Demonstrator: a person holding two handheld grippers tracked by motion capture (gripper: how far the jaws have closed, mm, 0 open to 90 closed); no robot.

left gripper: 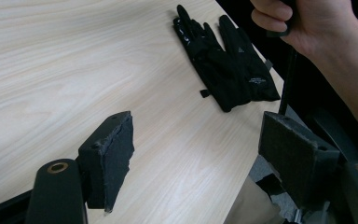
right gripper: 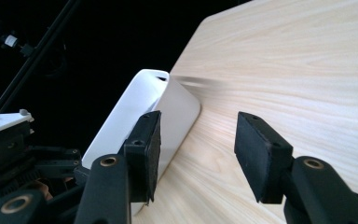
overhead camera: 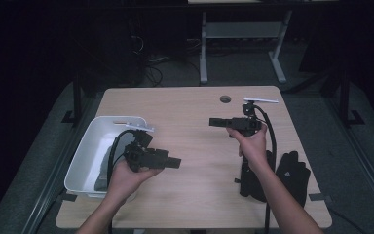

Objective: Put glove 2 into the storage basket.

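Black gloves lie at the table's near right edge, beside the right forearm, untouched. Both claws released, nothing between the jaws: left gripper near the white bin, right gripper mid-table. Approach low, pinch one glove at the cuff, lift clear before carrying toward the bin.

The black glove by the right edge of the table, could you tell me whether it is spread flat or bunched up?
Spread flat: the glove lies on the table, fingers splayed, nothing holding it.
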